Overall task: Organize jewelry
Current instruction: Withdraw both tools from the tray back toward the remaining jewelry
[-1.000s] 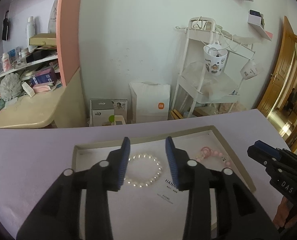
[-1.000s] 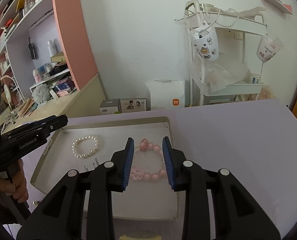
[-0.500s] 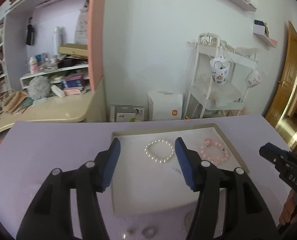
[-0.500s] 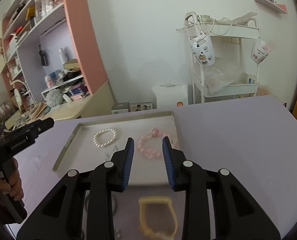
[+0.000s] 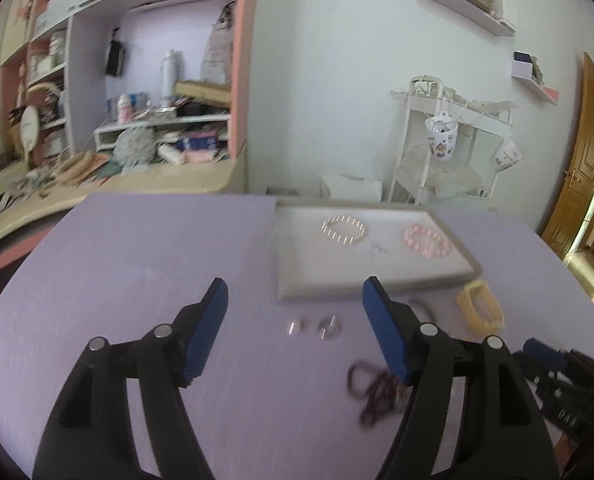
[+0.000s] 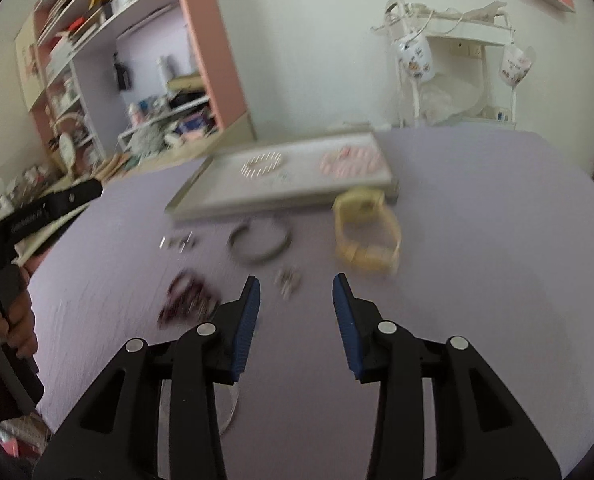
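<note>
Two bracelets lie in the tray [image 5: 297,276] at the counter's [image 5: 137,264] far side: the pearl bracelet [image 5: 343,230] and the pink bracelet [image 5: 428,239], apart. Your left gripper [image 5: 295,326] is spread wide and holds nothing. Your right gripper [image 6: 296,314] is likewise parted and empty. The yellow bangle [image 6: 367,236], dark ring [image 6: 259,242] and dark beads [image 6: 187,296] lie loose on the counter just before the tray.

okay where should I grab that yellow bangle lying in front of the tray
Probably from above: the yellow bangle lies flat on the purple table, apart from the tray. Pinch one band of its rim, one finger inside the loop and one outside; the open right gripper is nearest.
</note>
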A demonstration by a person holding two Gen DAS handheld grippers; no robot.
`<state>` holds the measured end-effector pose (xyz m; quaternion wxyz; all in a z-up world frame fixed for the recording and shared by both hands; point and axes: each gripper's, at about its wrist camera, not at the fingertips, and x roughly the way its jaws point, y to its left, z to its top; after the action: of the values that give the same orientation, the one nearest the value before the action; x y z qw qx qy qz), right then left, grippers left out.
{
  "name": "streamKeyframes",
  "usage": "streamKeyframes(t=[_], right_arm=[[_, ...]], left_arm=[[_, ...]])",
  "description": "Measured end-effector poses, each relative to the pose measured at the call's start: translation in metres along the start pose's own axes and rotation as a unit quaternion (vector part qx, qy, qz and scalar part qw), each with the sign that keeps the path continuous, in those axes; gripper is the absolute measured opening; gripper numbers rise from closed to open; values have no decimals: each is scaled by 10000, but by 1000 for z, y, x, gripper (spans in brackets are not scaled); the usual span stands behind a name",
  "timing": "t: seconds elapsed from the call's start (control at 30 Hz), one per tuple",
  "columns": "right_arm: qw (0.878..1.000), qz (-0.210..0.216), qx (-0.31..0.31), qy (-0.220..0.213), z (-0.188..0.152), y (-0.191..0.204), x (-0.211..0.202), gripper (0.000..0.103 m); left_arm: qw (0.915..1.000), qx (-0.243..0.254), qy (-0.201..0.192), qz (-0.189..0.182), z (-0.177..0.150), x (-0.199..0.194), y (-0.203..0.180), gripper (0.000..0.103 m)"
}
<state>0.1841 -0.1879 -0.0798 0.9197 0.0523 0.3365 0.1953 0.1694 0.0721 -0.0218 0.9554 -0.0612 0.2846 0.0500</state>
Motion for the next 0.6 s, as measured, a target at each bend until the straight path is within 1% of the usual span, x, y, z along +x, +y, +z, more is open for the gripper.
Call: streamKeyframes(t=[0.1,0.17,0.27,0.4,0.43,0.47,0.53,0.6], right_arm=[[9998,49,-108,139,-22,12,-6,40],[9997,85,-147,199,-32,20,-9,40],[9994,156,-200,247,-43,31,-11,40],[9989,257,-352,177,-52,51,-14,41],[9987,271,-397,161,-54,55,-14,48],[9987,250,-432,133,-55,59,-13,60],[9987,204,-447,112,-58,64,-12,72],[9987,112,-492,103,-61,70,-10,77]], left_arm=[[9998,-104,94,130,-20,-18,9,70],[9996,-155,118,206,-28,-27,14,70],[9992,-205,93,322,-33,-41,20,71],[9987,-273,4,436,-35,-56,28,72],[9985,-288,-30,465,-34,-59,30,73],[9983,-299,-61,497,-34,-63,33,73],[9980,-317,-100,536,-33,-69,36,73],[9977,-328,-126,577,-32,-73,39,73]])
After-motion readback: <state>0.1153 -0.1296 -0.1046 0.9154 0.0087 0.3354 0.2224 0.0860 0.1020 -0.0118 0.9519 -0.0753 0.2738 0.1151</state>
